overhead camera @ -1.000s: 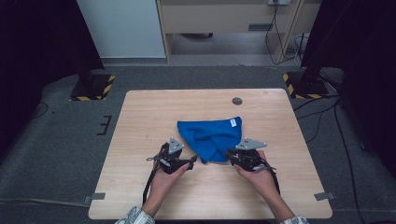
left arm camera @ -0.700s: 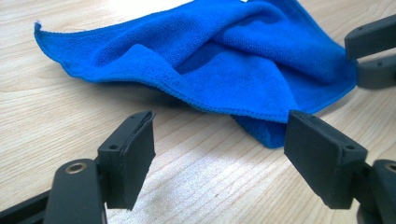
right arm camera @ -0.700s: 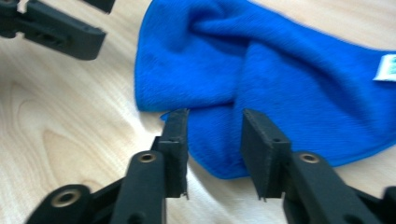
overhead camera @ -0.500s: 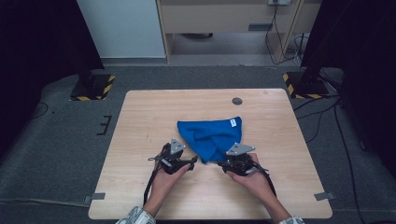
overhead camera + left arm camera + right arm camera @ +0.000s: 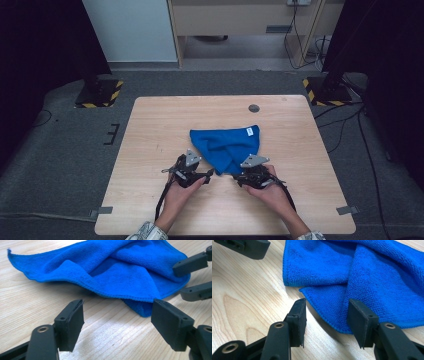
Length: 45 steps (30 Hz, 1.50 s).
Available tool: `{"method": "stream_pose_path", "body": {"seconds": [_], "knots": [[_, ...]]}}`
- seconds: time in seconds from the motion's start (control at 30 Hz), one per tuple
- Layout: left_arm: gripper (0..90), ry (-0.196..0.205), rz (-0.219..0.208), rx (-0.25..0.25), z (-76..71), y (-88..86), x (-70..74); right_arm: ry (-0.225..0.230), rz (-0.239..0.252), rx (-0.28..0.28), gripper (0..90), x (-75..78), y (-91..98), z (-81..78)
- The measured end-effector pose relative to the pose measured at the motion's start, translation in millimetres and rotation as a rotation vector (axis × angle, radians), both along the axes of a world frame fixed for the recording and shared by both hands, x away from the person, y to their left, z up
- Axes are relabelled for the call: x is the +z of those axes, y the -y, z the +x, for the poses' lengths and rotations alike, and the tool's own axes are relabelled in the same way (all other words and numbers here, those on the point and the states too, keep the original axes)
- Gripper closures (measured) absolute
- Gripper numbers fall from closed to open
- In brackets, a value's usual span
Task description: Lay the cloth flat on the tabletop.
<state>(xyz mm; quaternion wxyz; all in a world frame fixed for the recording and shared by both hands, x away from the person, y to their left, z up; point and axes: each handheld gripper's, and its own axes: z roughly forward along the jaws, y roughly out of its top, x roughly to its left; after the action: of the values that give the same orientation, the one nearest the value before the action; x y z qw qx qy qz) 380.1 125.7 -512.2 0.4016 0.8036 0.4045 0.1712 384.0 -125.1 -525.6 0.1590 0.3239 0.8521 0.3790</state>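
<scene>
A blue cloth (image 5: 225, 145) lies crumpled and partly folded at the middle of the wooden table (image 5: 150, 130), with a white label (image 5: 248, 131) at its far right corner. My left gripper (image 5: 210, 172) stands open at the cloth's near left edge. In the left gripper view its jaws (image 5: 117, 320) frame bare wood just short of the cloth (image 5: 120, 270). My right gripper (image 5: 235, 176) is at the cloth's near corner. Its jaws (image 5: 328, 317) have just been opening, and the cloth's hem (image 5: 329, 307) lies between them with the pads clear of it.
A small round dark grommet (image 5: 254, 108) sits in the table near its far edge. Yellow-and-black striped stand bases (image 5: 100, 95) (image 5: 325, 92) rest on the grey floor beyond the far corners. The two grippers' jaws stand close together at the cloth's near corner.
My right gripper has shifted a little left and down toward the table at the cloth's near corner. The left gripper has stayed put.
</scene>
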Motion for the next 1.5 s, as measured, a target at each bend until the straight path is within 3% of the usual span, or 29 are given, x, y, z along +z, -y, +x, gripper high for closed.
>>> {"method": "stream_pose_path", "body": {"seconds": [0.13, 0.3, 0.47, 0.63, 0.77, 0.8, 1.0, 1.13, 1.3, 1.43, 1.5], "knots": [[28.0, -0.003, 0.008, -0.019, -1.3, 3.3, -0.4, 0.004, 0.003, 0.007, 50.1, -0.2, -0.7, -0.3], [33.8, 0.001, 0.020, -0.036, -2.5, 8.1, -1.1, 0.024, 0.039, 0.042, 58.2, 5.1, -7.1, -2.7], [36.3, 0.009, 0.022, -0.035, -2.7, 9.8, -0.7, 0.009, 0.017, 0.028, 52.7, 1.2, -13.8, 3.3], [36.7, 0.017, 0.018, -0.042, -3.9, 10.6, 0.5, -0.016, 0.003, 0.010, 54.8, -4.1, -15.0, 8.4], [36.6, 0.022, 0.018, -0.040, -4.4, 11.0, 1.1, -0.022, -0.008, 0.000, 62.7, -5.9, -13.5, 9.3], [36.6, 0.029, 0.013, -0.036, -4.7, 10.8, 2.0, -0.011, -0.016, -0.001, 70.2, -6.0, -12.4, 9.5], [36.4, 0.048, -0.011, -0.040, -5.6, 11.6, 5.7, -0.008, -0.012, -0.017, 86.0, -6.2, -7.7, 12.5], [36.6, 0.075, -0.031, -0.053, -6.5, 14.6, 11.0, -0.007, 0.003, -0.019, 88.1, -3.6, -5.3, 12.5], [37.1, 0.081, -0.032, -0.067, -6.2, 19.1, 11.1, 0.007, 0.033, -0.019, 88.4, 3.7, -2.7, 10.2], [37.1, 0.069, -0.011, -0.091, -3.6, 28.3, 5.7, 0.016, 0.057, -0.027, 88.6, 9.3, 0.3, 9.4], [36.7, 0.072, 0.020, -0.100, -2.7, 33.8, 2.6, 0.021, 0.066, -0.030, 88.6, 11.2, 2.0, 9.7]]}}
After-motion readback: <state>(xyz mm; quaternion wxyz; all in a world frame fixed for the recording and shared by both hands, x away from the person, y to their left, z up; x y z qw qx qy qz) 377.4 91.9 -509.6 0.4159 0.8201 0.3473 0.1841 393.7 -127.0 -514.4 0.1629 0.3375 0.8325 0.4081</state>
